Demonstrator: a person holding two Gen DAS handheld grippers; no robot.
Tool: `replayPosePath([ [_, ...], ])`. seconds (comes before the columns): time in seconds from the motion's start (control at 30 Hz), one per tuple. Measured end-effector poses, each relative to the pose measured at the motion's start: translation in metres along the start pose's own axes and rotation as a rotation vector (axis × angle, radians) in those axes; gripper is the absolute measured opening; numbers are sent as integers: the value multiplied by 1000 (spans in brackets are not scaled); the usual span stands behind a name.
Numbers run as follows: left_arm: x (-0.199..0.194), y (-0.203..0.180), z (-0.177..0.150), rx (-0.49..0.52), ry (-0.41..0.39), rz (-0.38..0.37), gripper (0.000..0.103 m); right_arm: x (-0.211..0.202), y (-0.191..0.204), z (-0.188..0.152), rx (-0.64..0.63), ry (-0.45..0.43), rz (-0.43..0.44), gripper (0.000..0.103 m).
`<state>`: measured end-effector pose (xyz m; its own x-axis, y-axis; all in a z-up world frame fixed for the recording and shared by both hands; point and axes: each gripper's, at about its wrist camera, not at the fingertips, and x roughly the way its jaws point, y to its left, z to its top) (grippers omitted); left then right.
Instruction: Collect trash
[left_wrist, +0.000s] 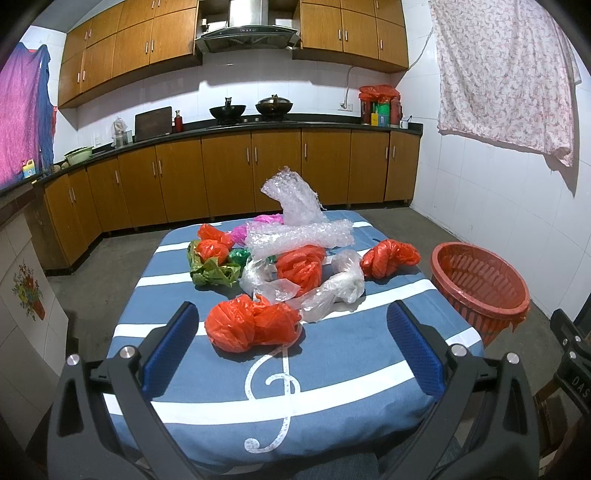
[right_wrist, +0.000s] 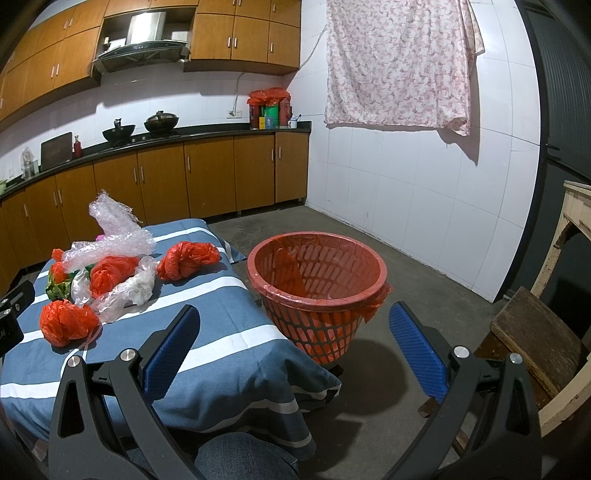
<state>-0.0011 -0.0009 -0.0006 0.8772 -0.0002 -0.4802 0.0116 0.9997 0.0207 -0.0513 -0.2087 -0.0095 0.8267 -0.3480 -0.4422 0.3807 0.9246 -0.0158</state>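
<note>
One readable marking: "DAS" on right gripper (left_wrist: 576, 369).

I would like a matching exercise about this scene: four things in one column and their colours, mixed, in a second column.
Things:
1. basket
2. bubble wrap
3. tablecloth
4. tool pads

Colours:
A. clear
B. solid dark blue
C. red
D. blue with white stripes

Pairs: 1-C, 2-A, 3-D, 4-B
</note>
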Motion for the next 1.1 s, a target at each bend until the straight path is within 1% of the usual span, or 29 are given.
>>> replayPosePath([
  [1.1,1,1,1,-2,5,0,99,0,0,-1,1,1,1,101],
])
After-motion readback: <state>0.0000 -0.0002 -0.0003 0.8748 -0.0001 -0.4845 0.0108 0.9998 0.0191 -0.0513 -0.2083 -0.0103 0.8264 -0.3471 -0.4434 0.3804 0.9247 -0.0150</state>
